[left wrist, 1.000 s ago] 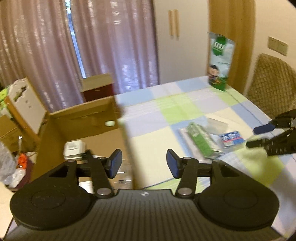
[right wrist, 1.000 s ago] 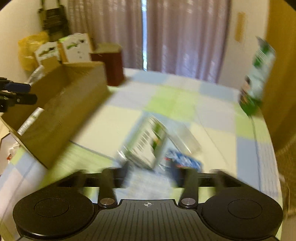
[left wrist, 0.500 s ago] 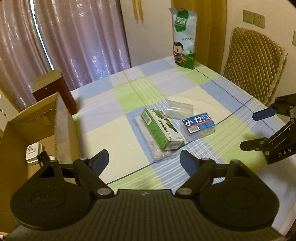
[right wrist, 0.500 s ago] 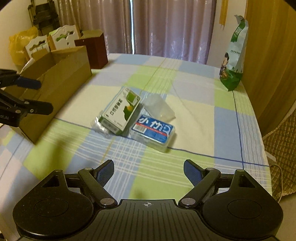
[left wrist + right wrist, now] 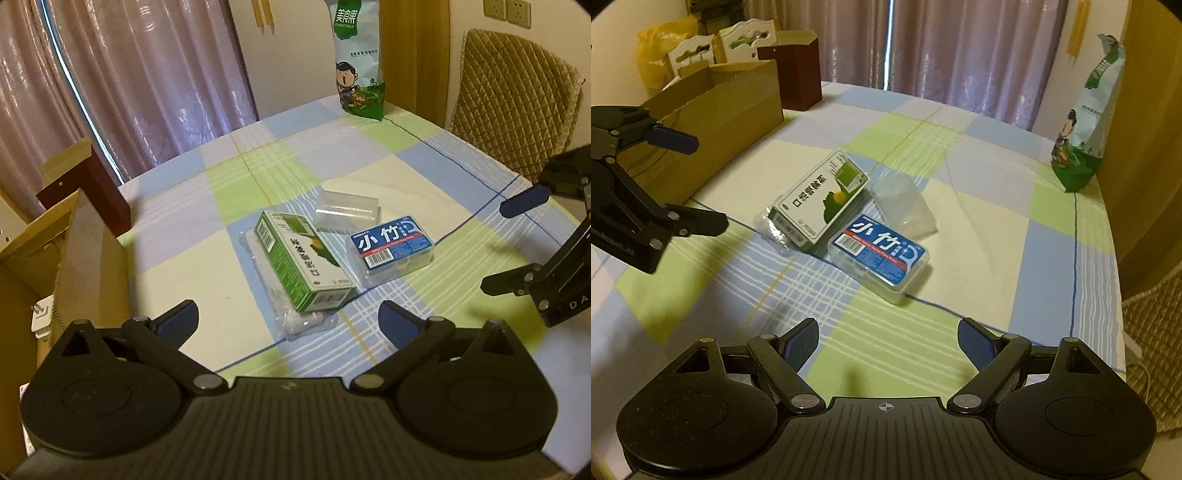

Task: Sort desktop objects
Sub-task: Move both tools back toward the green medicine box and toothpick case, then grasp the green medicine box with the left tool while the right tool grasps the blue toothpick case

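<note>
Green and white cardboard marks the carton (image 5: 303, 264) lying flat near the middle of the checked tablecloth (image 5: 436, 162), its long side resting on a crinkled clear plastic packet (image 5: 295, 321) that sticks out from under it at the near end. Just beside the carton, on its right in the left wrist view, sits a clear plastic case with a blue and red label (image 5: 393, 249), and behind both lies an empty-looking clear plastic tub (image 5: 347, 210) tipped on its side; in the right wrist view the tub (image 5: 903, 205) touches the far edge of the blue-labelled case (image 5: 881, 256) and the carton (image 5: 822, 201) leans against it. The left gripper (image 5: 288, 319) hangs over the near edge of the table with its blue-padded fingers spread wide apart and nothing between them, aimed at the carton. The right gripper (image 5: 888, 341) is likewise spread wide and empty, facing the blue-labelled case from the other side of the cluster; each gripper shows at the edge of the other's view, well apart from the objects. An open brown cardboard box (image 5: 713, 122) stands at the table's left edge, with a white plug-like item (image 5: 42, 314) visible inside it from the left wrist view. A dark red box (image 5: 792, 72) stands behind it. At the far corner of the table a tall green and white snack bag (image 5: 358, 55) stands upright, near a quilted chair back (image 5: 513, 114), with mauve curtains (image 5: 147, 92) beyond.
</note>
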`<state>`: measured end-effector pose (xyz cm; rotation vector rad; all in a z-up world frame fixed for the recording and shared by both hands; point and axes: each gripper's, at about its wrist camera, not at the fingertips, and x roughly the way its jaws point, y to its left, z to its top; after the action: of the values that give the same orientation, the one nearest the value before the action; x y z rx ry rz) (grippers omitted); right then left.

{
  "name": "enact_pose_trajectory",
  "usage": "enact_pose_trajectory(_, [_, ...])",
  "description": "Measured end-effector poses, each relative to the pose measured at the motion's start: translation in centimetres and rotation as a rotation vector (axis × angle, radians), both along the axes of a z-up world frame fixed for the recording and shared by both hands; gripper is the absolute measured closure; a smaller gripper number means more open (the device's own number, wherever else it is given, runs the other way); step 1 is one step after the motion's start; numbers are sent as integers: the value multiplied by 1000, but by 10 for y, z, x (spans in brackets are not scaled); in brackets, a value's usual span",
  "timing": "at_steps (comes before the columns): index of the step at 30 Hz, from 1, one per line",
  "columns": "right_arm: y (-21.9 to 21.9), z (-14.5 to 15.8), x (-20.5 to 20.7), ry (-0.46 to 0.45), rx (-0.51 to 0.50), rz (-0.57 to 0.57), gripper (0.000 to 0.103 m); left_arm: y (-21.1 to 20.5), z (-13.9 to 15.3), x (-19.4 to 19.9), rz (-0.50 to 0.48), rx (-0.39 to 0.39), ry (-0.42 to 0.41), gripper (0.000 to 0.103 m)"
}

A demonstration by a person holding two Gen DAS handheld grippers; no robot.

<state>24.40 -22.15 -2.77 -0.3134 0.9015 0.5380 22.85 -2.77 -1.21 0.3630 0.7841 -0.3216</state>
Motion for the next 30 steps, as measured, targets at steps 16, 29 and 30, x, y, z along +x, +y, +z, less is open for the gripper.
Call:
enact_pose_trajectory(16, [-7, -18, 39, -20, -60, 124, 18, -52, -63, 20, -18, 173, -79, 12])
enact_pose_trajectory(29, [16, -35, 61, -59, -117, 340, 18, -52, -74, 31, -22, 159, -59, 54])
enact_pose_trajectory(30, [18, -36, 63, -64, -124, 357, 18, -52, -73, 31, -21, 157, -57, 58])
